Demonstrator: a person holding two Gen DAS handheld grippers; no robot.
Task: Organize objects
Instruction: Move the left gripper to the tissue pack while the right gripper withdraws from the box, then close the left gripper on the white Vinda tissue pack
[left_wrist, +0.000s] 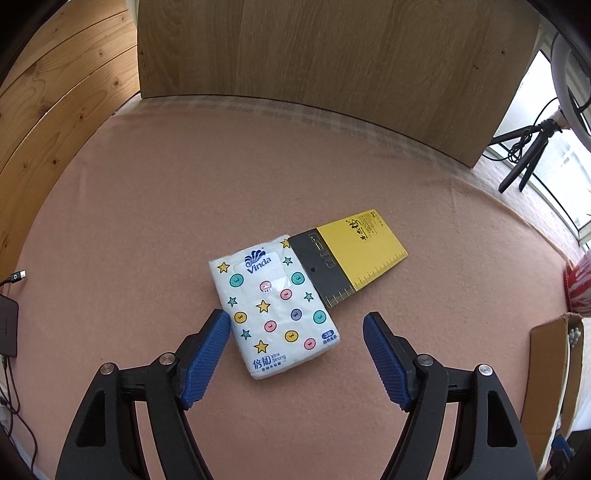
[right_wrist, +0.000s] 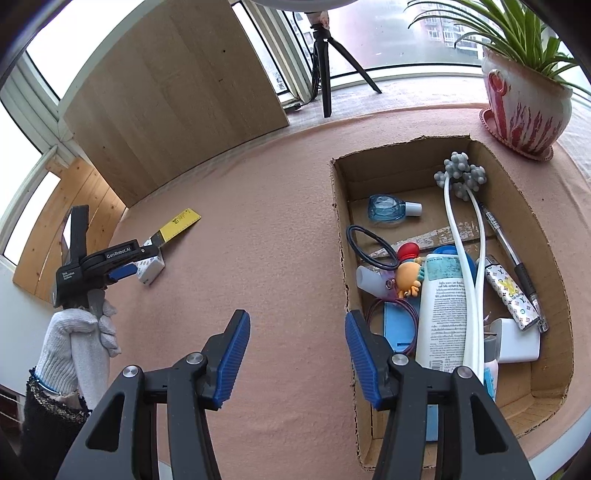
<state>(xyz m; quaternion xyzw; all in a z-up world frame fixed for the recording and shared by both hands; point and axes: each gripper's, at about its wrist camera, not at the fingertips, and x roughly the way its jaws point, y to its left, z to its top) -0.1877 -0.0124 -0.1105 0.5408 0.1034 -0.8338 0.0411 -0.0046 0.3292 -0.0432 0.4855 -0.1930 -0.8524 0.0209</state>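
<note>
A white Vinda tissue pack with coloured stars and dots lies on the pink cloth, its far corner resting on a yellow and black ruler card. My left gripper is open, its left pad close beside the pack's near left edge, the right pad apart from it. In the right wrist view the left gripper shows at the pack and ruler. My right gripper is open and empty above the cloth, beside the left wall of the cardboard box.
The box holds a white bottle, a blue bottle, a pen, a hair band, a toy and other items. A potted plant stands behind it. A wooden board and a tripod stand at the back.
</note>
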